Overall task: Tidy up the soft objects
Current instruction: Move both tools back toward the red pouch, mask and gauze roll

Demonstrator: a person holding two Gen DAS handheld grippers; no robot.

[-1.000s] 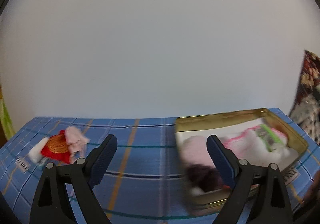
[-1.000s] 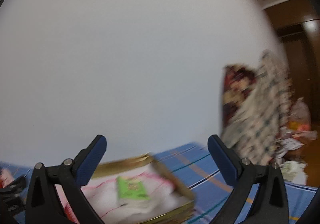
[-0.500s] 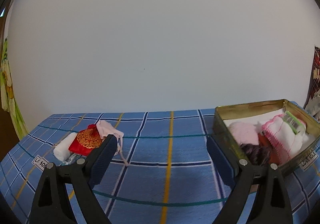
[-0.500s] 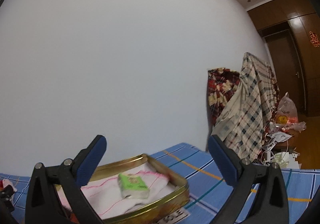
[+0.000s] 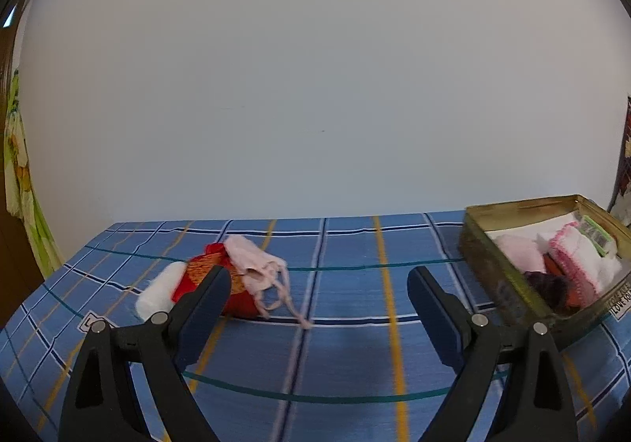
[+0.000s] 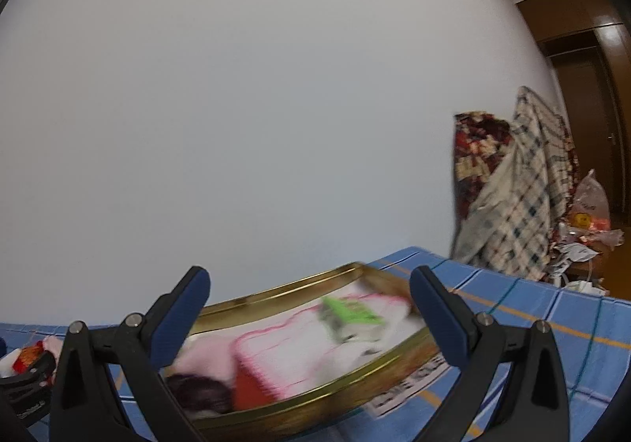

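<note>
On the blue plaid cloth [image 5: 347, 327] lies a small heap: a white roll [image 5: 157, 294], a red pouch with a gold pattern [image 5: 209, 276] and a pale pink garment with strings [image 5: 256, 268]. My left gripper [image 5: 319, 298] is open just in front of the heap, which sits by its left finger, nothing between the pads. A gold tin [image 5: 508, 292] at the right holds pink, white, dark and orange soft items. In the right wrist view the tin [image 6: 299, 286] lies just ahead of my open right gripper [image 6: 307, 304], with a pink-trimmed white cloth [image 6: 292, 339] and a green packet [image 6: 351, 314] inside.
A white wall stands directly behind the bed. Patterned and checked fabrics [image 6: 512, 189] hang past the bed's far right edge, with plastic bags [image 6: 587, 205] and clutter on the floor there. A green curtain [image 5: 19, 181] hangs at the far left.
The left gripper has swung left and closer to the heap; the tin has slid to the right edge of its view. The right gripper has moved nearer the tin, which now looms larger.
</note>
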